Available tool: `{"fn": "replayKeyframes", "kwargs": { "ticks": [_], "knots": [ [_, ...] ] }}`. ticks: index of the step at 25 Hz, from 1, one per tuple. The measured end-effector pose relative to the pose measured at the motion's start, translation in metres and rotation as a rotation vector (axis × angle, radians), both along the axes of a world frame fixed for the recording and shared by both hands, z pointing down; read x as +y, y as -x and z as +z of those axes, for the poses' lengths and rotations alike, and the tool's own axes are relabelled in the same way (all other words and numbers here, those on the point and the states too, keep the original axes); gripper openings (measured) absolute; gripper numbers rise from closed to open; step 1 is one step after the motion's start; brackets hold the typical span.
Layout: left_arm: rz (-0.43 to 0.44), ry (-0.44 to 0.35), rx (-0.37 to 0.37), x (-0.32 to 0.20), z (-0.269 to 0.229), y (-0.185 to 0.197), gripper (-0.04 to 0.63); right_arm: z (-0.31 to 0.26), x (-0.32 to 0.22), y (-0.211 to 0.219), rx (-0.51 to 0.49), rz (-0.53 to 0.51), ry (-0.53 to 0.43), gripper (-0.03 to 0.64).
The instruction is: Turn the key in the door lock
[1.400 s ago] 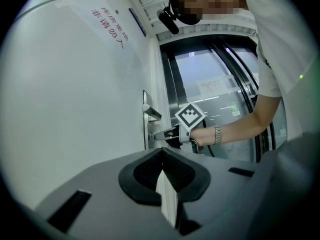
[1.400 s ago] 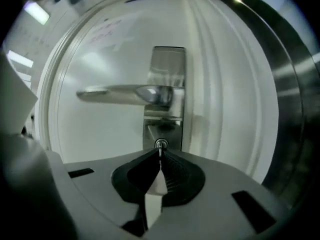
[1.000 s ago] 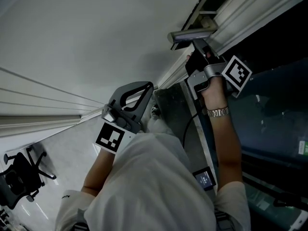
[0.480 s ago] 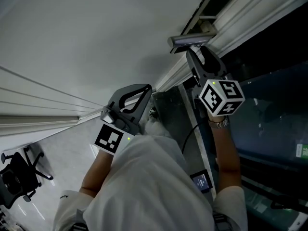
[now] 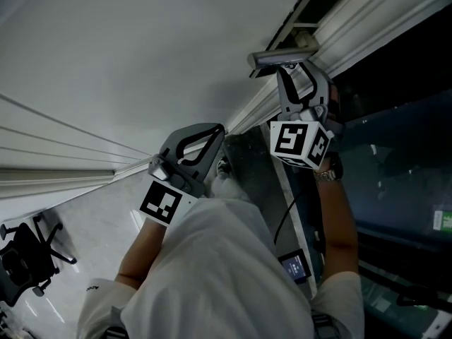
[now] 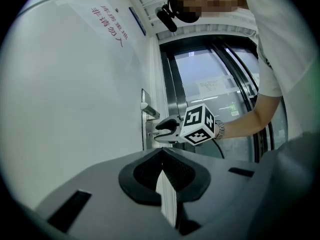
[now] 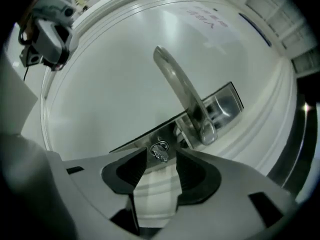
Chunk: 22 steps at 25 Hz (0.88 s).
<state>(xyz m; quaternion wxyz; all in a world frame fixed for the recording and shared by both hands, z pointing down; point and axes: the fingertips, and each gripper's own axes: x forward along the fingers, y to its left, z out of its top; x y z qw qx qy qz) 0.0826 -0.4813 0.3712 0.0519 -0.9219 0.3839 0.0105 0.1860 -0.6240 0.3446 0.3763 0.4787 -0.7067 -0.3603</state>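
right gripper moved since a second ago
Yes. The right gripper rolled; its cube swung left below the door handle. Its jaws have just been opening, key loose between them.

Your head view is dim and grey: the white surface (image 5: 141,62) is evenly lit, the glass (image 5: 402,168) beside it nearly black. Your two gripper views bulge and darken to black at their round edges; the key (image 7: 160,152) and door handle (image 7: 185,94) glint softly, and the near jaws look blurred
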Motion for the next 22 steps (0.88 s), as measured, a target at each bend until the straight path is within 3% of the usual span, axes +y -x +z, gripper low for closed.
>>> {"fn": "replayKeyframes", "kwargs": {
  "ticks": [5,9,11,16,22],
  "knots": [
    [-0.005,-0.002,0.004,0.001,0.0,0.003,0.003,0.004,-0.01,0.005,0.137,0.001,-0.056,0.178],
    [-0.012,-0.001,-0.002,0.001,0.0,0.006,0.003,0.003,-0.012,0.004,0.058,0.008,-0.049,0.02],
    [-0.012,-0.008,-0.012,0.0,0.0,0.008,0.003,0.0,-0.011,0.004,-0.005,0.017,-0.037,0.015],
    [-0.007,-0.007,-0.008,-0.002,0.001,0.008,0.005,-0.003,-0.013,0.003,-0.293,0.027,0.064,0.012],
    [0.012,-0.011,-0.026,-0.005,0.002,0.002,0.003,-0.005,-0.018,-0.004,-0.8,0.003,0.283,0.012]
  ]
}}
